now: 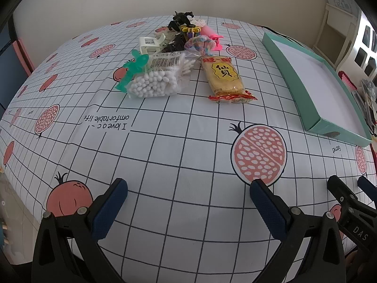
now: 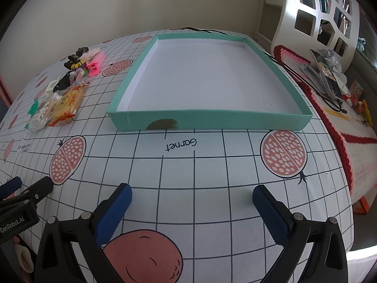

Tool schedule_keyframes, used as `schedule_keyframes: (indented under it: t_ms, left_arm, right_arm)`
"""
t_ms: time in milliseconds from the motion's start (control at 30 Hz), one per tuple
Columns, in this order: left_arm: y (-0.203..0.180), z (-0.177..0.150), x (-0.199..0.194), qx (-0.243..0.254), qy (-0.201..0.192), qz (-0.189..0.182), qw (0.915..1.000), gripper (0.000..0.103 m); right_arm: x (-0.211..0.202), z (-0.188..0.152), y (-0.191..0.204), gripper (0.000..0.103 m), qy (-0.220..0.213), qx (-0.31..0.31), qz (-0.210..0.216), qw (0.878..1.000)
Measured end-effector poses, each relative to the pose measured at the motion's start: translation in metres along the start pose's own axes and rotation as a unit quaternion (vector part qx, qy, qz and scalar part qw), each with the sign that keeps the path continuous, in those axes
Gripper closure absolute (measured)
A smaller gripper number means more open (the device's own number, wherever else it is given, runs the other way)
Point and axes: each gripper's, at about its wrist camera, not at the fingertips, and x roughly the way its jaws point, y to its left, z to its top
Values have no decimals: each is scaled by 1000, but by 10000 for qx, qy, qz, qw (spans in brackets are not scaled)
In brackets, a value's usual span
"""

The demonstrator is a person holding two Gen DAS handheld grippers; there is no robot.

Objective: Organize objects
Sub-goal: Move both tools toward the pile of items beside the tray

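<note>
The things I must sort lie in one small pile on the far left part of the worktop (image 1: 179, 155), which has a white cloth w/ dark grid lines and pomegranate prints. Nearest to me in the pile is a clear bag of cotton swabs (image 1: 156, 79), and a green plastic clip (image 1: 132, 69) touches its left side. Just right of the bag lies a yellow rice cracker pack (image 1: 225, 77) w/ red ends. Behind these I see a white hair claw (image 1: 150, 43), a pastel braided hair tie (image 1: 200, 43), a pink hair claw (image 1: 215, 40) and some dark items w/ a yellow piece, too tangled for me to tell apart. The teal tray (image 2: 212, 119) w/ white inside stands well apart to the right of the pile, and it holds nothing. My left gripper (image 1: 188, 191) hovers over bare cloth on the near side, fingers wide, nothing btw them. My right gripper (image 2: 192, 195) is in front of the tray's near wall, fingers also wide, nothing btw them. Both grippers are side by side, each one visible at the edge of the other's view. To the right, beyond the worktop edge, there is a crocheted cover (image 2: 341, 122) in red, pink and white w/ a phone and small things on it, and a white shelf unit (image 2: 322, 16) behind.
</note>
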Motion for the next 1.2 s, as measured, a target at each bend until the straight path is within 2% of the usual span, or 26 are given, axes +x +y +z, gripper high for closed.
schedule_keyframes:
  t_ms: [267, 500, 700, 1033, 1200]
  left_arm:
    - [0, 1, 0, 13, 64, -39, 10000, 0]
    - [11, 7, -3, -333, 75, -363, 9988, 0]
    - [11, 24, -16, -357, -54, -549, 9978, 0]
    - [25, 84, -51, -298, -420, -456, 9976, 0]
    - [36, 113, -53, -511, -439, -464, 9966, 0]
  right_arm:
    - [0, 0, 1, 0, 0, -16, 7, 10000]
    - [-1, 2, 1, 0, 121, -5, 145, 9998]
    - [-18, 13, -3, 0, -204, 207, 440, 9986]
    - [-66, 75, 33, 0, -712, -444, 813, 9932]
    - [-88, 112, 43, 0, -838, -363, 1180, 9888]
